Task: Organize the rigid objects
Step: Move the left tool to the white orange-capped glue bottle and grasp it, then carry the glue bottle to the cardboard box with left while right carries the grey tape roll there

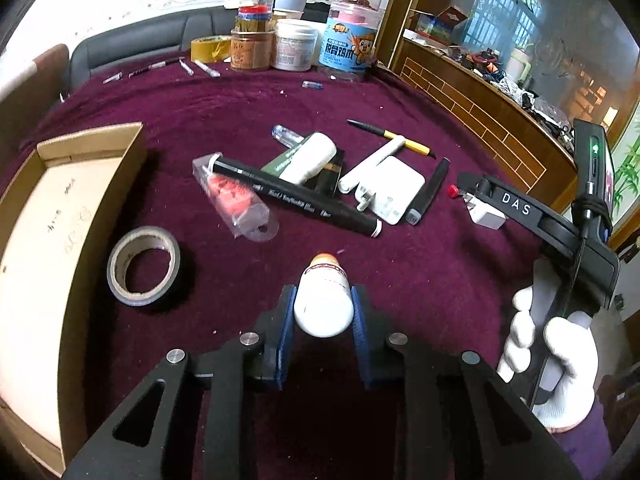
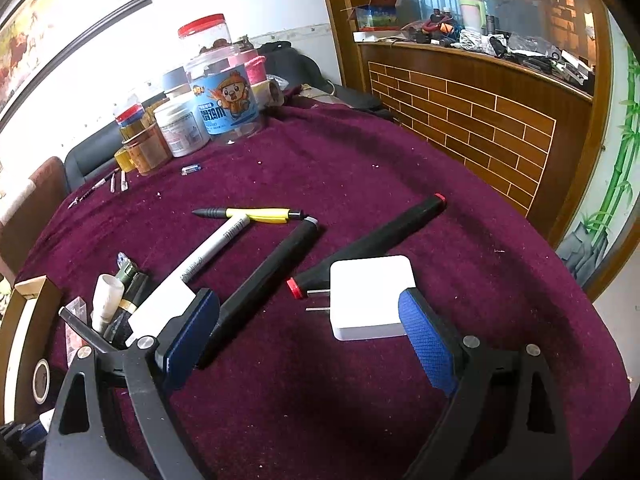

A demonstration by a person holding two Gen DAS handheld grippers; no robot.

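Left wrist view: the left gripper [image 1: 323, 312] is closed on a small white bottle [image 1: 324, 300], pinched near its rounded base, above the maroon tablecloth [image 1: 420, 272]. Because the body is smooth and curved, slippage or rotation may occur during transfer to the cardboard box [image 1: 60, 216]; the tape roll [image 1: 144, 266] beside the box could be struck.

Right wrist view: the right gripper [image 2: 310, 320] is held wide open and empty. Its pad is just beside the white charger [image 2: 370, 296], which could be nudged.
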